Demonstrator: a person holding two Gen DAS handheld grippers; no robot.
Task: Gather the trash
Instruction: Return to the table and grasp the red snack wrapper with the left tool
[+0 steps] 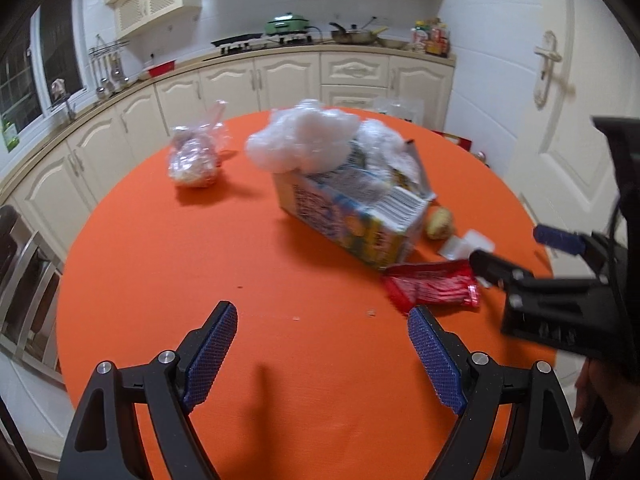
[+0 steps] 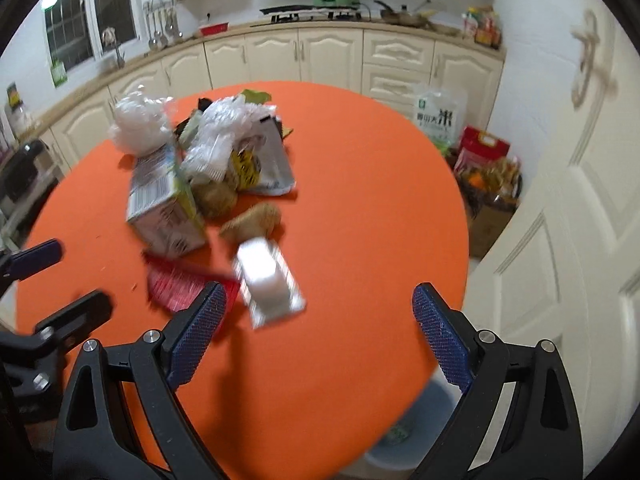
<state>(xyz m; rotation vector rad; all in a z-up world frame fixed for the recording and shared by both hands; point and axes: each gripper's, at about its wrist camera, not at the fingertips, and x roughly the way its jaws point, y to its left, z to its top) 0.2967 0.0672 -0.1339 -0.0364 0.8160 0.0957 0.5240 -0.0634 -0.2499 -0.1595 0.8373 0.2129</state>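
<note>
carton: 1 | red wrapper: 1 | potatoes: 2 | grippers: 2

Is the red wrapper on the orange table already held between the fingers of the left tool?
No, the red wrapper lies flat on the orange table, beyond the left tool, whose fingers stand apart around nothing.

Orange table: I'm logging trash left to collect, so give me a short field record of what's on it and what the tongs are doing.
surface: round orange table
centre: printed carton stuffed with white plastic
near edge: red wrapper, clear flat packet
far side: tied clear bag
left tongs: open, empty
right tongs: open, empty, above the clear packet
bin: pale bucket below table edge
</note>
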